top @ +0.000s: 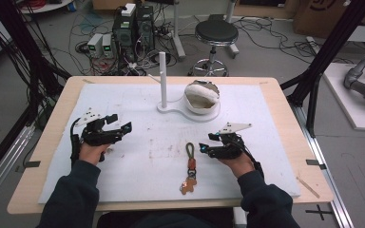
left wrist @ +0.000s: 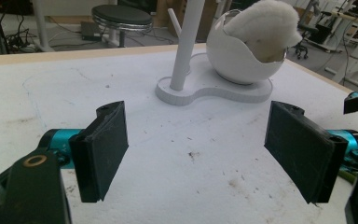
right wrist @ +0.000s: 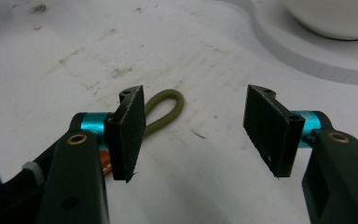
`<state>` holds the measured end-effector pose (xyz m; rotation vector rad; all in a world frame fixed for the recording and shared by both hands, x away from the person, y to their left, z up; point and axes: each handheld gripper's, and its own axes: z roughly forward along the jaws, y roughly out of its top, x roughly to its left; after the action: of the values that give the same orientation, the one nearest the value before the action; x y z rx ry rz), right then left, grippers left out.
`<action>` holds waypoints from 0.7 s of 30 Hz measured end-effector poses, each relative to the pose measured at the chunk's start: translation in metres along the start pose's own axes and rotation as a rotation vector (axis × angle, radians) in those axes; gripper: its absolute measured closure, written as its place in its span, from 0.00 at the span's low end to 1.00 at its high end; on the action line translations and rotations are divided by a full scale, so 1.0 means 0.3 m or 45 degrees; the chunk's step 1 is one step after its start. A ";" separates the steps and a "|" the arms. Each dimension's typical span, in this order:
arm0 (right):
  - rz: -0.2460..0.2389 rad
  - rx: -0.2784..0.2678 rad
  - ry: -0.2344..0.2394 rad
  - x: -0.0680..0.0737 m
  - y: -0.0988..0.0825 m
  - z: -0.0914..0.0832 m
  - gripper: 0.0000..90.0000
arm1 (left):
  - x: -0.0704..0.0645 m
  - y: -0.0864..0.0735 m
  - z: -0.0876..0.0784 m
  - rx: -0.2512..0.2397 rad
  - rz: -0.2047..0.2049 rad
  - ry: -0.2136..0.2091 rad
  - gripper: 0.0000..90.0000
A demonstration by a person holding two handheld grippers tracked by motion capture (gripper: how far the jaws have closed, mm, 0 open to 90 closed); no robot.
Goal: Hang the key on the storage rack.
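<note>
Both empty: left hand-held gripper [top: 123, 127] at about 9 o'clock on the worktop [top: 43, 156], jaws spread wide over bare white mat; right hand-held gripper [top: 204, 148] at about 4 o'clock, jaws likewise wide apart, gripping nothing. Keychain [top: 190, 167] flat on the mat near 6 o'clock, between the two hands and nearer the right one, green cord loop [right wrist: 165, 111] uppermost, brown charm [top: 187, 186] toward the near edge. Likely trouble, judged from here: loop lying flat against the mat, so a shallow pinch apt to skate over the thin cord or drag the whole chain instead of lifting it; in the right gripper view, loop half hidden behind the left-side jaw, off-centre in the gap, so a straight close likely to miss. Farther off toward 12 o'clock, white stand [top: 187, 113] with upright peg [top: 162, 78] and cracked egg-shaped bowl [left wrist: 242, 60] holding white fluff [left wrist: 265, 28]; tall peg a thing to knock on any reach across. Nothing between right gripper and keychain.
</note>
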<state>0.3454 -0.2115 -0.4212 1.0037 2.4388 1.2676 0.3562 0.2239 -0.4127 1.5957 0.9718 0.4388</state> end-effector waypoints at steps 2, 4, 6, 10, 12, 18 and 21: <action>-0.020 0.038 0.019 0.019 0.002 0.023 0.44 | 0.000 -0.002 -0.001 0.001 0.001 -0.003 0.23; -0.039 0.070 0.043 0.036 0.003 0.044 0.46 | -0.002 -0.004 -0.002 -0.001 0.000 0.003 0.23; -0.057 0.113 0.063 0.060 0.003 0.067 0.47 | -0.002 -0.004 -0.006 0.001 0.002 0.007 0.23; -0.073 0.180 0.098 0.100 -0.004 0.099 0.48 | 0.000 -0.009 -0.009 0.006 -0.001 0.010 0.24; -0.100 0.234 0.090 0.114 -0.009 0.115 0.49 | 0.001 -0.010 -0.007 0.009 -0.005 0.012 0.24; -0.115 0.266 0.096 0.125 -0.007 0.126 0.54 | 0.001 -0.013 -0.002 0.014 -0.008 0.010 0.24; -0.100 0.277 0.095 0.124 -0.003 0.126 0.57 | 0.000 -0.013 -0.004 0.016 -0.005 0.011 0.24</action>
<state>0.3351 -0.1633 -0.4406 0.9161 2.6907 1.0498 0.3540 0.2248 -0.4161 1.6046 0.9853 0.4378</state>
